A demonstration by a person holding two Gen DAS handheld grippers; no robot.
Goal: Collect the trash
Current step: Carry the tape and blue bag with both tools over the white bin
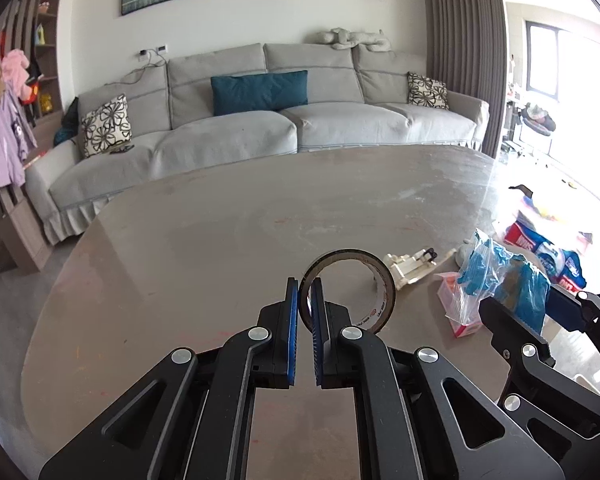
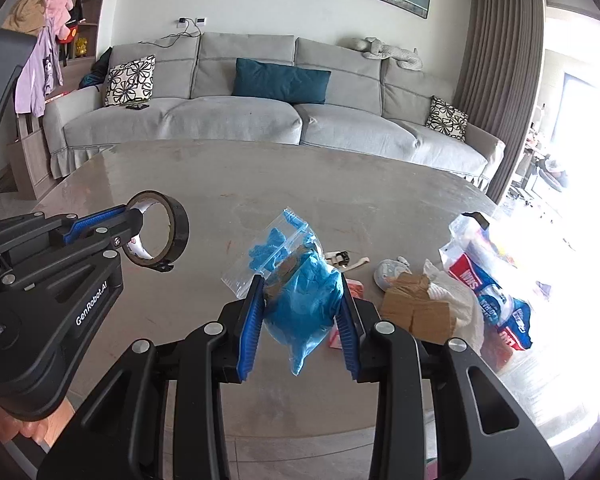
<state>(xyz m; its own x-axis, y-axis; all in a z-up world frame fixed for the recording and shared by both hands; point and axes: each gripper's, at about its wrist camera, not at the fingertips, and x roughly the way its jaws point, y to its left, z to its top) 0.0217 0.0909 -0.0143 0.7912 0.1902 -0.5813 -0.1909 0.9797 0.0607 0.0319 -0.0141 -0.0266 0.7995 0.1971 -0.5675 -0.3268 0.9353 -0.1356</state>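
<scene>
Grippers in both hands are held above a large grey oval table (image 1: 180, 248) in a living room, with a long grey sofa (image 1: 260, 128) behind it. The left gripper (image 1: 305, 288) has its blue pads pressed onto the wall of a dark roll of tape (image 1: 384, 292), one pad outside the ring and one inside, so the roll stands on edge in its grasp. In the right wrist view the same roll (image 2: 168, 232) is seen lifted clear of the tabletop at the left.

The right gripper (image 2: 302, 284) is clamped on a clear plastic bag stuffed with crumpled blue material (image 2: 300, 308), pinched between its two blue pads and hanging a little below them. Just behind and beneath the bag lies a small pink and white box (image 2: 356, 292). To the right on the table sit a flattened piece of brown cardboard (image 2: 416, 312), white crumpled paper (image 2: 466, 308) touching it, and a red, white and blue printed plastic bag (image 2: 496, 292) near the table's right edge. A white plastic item (image 1: 408, 268) lies behind the tape.
</scene>
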